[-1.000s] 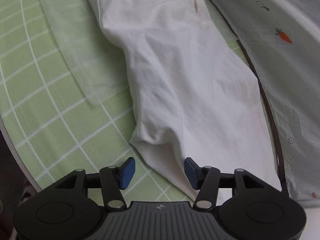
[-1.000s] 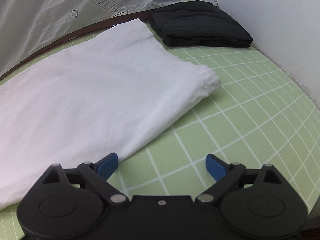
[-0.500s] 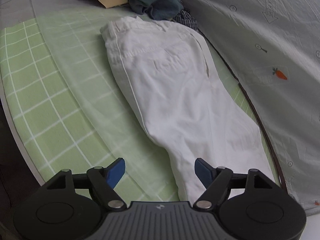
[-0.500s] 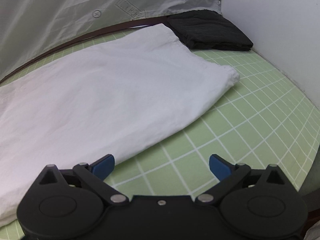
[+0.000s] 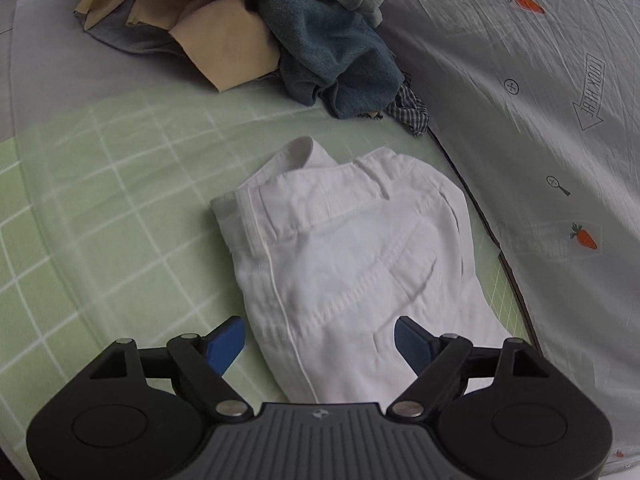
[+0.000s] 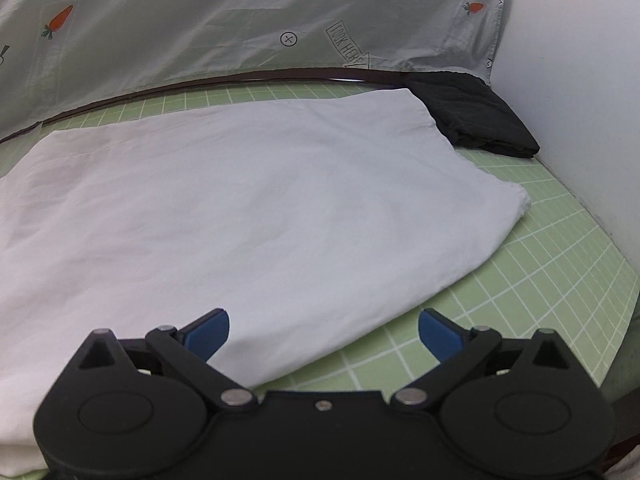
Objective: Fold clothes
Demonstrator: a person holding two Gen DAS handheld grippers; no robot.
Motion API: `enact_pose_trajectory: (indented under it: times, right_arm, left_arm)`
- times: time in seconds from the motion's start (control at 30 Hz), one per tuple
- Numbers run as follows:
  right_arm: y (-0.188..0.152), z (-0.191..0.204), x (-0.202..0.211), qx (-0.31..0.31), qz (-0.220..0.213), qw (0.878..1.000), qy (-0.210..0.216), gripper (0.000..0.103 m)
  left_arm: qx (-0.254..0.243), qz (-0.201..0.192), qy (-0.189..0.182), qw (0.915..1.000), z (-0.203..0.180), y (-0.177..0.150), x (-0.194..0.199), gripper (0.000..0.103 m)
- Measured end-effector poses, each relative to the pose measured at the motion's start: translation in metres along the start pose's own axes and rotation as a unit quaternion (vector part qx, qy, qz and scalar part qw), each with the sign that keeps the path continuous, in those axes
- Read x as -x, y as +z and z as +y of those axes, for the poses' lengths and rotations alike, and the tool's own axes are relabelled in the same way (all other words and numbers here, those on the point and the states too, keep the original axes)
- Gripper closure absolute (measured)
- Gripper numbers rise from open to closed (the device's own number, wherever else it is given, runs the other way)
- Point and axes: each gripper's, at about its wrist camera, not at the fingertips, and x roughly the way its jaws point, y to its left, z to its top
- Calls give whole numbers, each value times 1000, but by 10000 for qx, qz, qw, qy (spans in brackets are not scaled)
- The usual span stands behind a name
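We are seeing the green grid mat (image 5: pixel 100 216) covering the desk, with white trousers (image 5: pixel 352 256) lying flat along it beside the carrot-print sheet (image 5: pixel 540 128). A pile of unfolded clothes (image 5: pixel 280 32) is sitting beyond the waistband. A folded black garment (image 6: pixel 476 120) is resting at the leg end. The left hand-held gripper (image 5: pixel 319 340) and the right hand-held gripper (image 6: pixel 323 335) are both hovering spread wide, gripping nothing.

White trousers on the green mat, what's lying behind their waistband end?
Behind the white trousers lies a heap of unfolded clothes: beige, teal, red and checked fabric. What the heap covers cannot be seen.
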Motion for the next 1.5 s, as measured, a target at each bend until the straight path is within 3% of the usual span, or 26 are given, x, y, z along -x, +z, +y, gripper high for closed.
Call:
enact_pose_trajectory:
  times: [0.13, 0.37, 0.4, 0.47, 0.5, 0.6, 0.9, 1.13, 1.5]
  right_arm:
    - [3, 21, -3, 88, 88, 9999, -69, 1]
    - [2, 52, -18, 231, 484, 9985, 123, 1]
    - [2, 56, -19, 302, 512, 9982, 96, 1]
    - [2, 63, -23, 353, 610, 9975, 73, 1]
    - [2, 65, -25, 339, 669, 9972, 51, 1]
    - [3, 68, -27, 332, 761, 9965, -44, 0]
    - [4, 70, -23, 363, 883, 9954, -118, 0]
    - [8, 45, -13, -204, 775, 9967, -146, 0]
    - [3, -4, -20, -779, 791, 9938, -106, 0]
  left_arm:
    - [-142, 126, 247, 9995, -1, 22, -20, 16]
    - [-55, 118, 138, 9998, 5, 37, -39, 15]
    - [-1, 99, 99, 9999, 7, 38, -39, 17]
    - [115, 69, 117, 9998, 13, 41, -38, 35]
    - [202, 75, 108, 9997, 17, 43, -37, 49]
    - [616, 156, -80, 9979, 34, 48, -35, 70]
    - [953, 165, -372, 9946, 39, 64, -20, 75]
    - [50, -265, -654, 9975, 8, 55, 4, 76]
    - [-1232, -666, -985, 9852, -64, 22, 37, 76]
